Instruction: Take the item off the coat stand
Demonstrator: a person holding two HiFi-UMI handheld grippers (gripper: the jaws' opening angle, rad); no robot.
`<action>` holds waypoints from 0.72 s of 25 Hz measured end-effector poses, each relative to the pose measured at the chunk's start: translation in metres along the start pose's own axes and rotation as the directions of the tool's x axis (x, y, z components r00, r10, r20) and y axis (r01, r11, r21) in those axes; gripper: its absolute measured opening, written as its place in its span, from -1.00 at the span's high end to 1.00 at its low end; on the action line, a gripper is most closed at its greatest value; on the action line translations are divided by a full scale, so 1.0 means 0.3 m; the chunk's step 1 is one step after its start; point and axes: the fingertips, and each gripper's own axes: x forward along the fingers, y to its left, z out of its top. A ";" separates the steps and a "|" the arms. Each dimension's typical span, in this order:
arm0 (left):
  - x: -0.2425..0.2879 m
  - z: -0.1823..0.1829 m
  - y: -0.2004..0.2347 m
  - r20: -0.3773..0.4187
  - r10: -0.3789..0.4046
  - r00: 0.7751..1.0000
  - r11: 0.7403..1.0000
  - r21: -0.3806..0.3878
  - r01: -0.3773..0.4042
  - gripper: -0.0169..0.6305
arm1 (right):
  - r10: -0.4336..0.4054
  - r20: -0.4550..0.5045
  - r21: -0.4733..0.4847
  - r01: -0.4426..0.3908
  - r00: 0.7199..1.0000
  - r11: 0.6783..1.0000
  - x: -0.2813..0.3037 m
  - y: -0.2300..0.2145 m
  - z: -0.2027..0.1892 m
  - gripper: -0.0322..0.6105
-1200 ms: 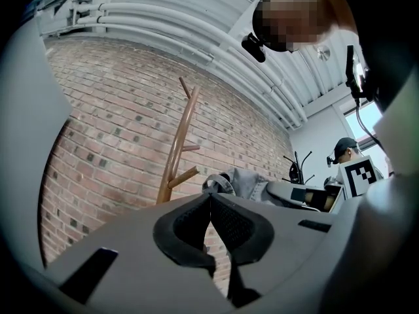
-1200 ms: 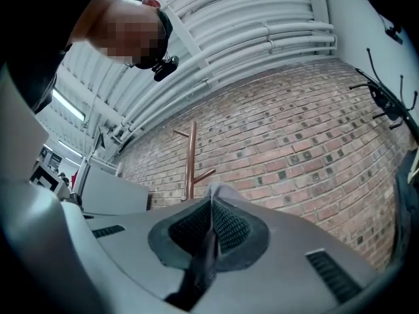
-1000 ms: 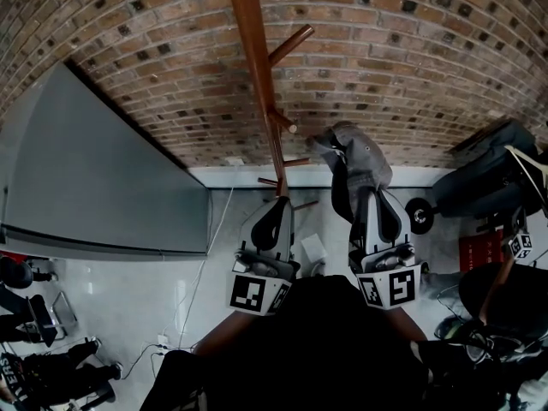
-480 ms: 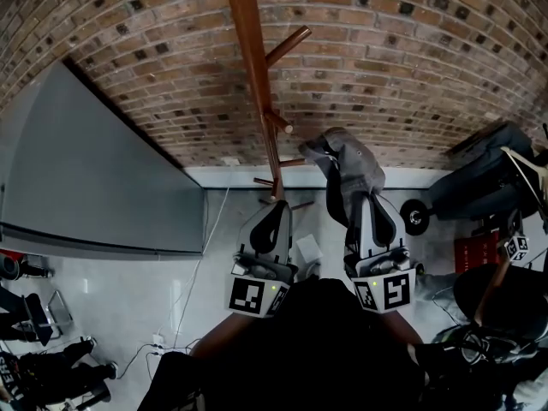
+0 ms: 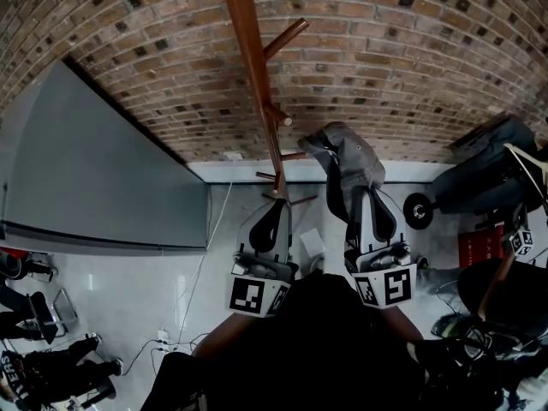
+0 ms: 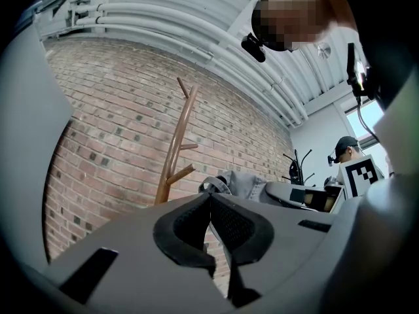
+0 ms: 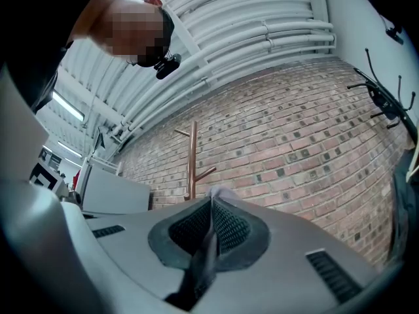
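Right gripper: fingers clamped on grey fabric item, just beside coat stand. Left gripper: fingers pressed together, empty, near stand pole.

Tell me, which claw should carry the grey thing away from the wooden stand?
The right claw: it is shut on the grey item, beside the coat stand. The left claw is shut, holding nothing.

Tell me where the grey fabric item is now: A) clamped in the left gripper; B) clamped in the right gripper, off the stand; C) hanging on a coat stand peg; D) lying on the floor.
B: the grey fabric item is pinched in the right gripper's shut jaws, apart from the coat stand.
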 end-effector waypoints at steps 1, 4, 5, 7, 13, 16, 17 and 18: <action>-0.002 0.001 0.001 0.001 0.002 1.000 1.000 -0.002 -0.002 0.90 | 0.000 -0.001 0.001 0.000 1.000 1.000 -0.001 0.001 -0.001 0.84; -0.002 0.001 0.006 0.000 0.007 1.000 1.000 -0.005 -0.007 0.90 | -0.001 -0.006 -0.001 0.001 1.000 1.000 -0.002 0.001 -0.002 0.84; -0.001 0.001 0.007 0.000 0.007 1.000 1.000 -0.004 -0.007 0.90 | -0.002 -0.010 -0.003 0.002 1.000 1.000 -0.002 0.001 -0.003 0.84; 0.001 -0.004 0.009 -0.003 0.010 1.000 1.000 -0.010 -0.010 0.90 | -0.002 -0.015 -0.007 0.001 1.000 1.000 -0.003 0.002 -0.006 0.84; 0.018 -0.002 0.007 -0.002 0.002 1.000 1.000 -0.012 -0.002 0.90 | -0.003 -0.025 -0.012 0.003 1.000 1.000 0.003 -0.001 -0.015 0.84; 0.028 0.001 0.007 0.002 -0.002 1.000 1.000 -0.010 0.002 0.90 | -0.005 -0.023 -0.010 0.005 1.000 1.000 0.009 -0.006 -0.016 0.84; 0.031 0.001 0.008 0.001 -0.003 1.000 1.000 -0.010 0.003 0.90 | -0.006 -0.022 -0.010 0.006 1.000 1.000 0.011 -0.008 -0.016 0.84; 0.034 0.000 0.009 0.001 -0.004 1.000 1.000 -0.008 0.004 0.90 | -0.007 -0.020 -0.009 0.007 1.000 1.000 0.013 -0.010 -0.017 0.84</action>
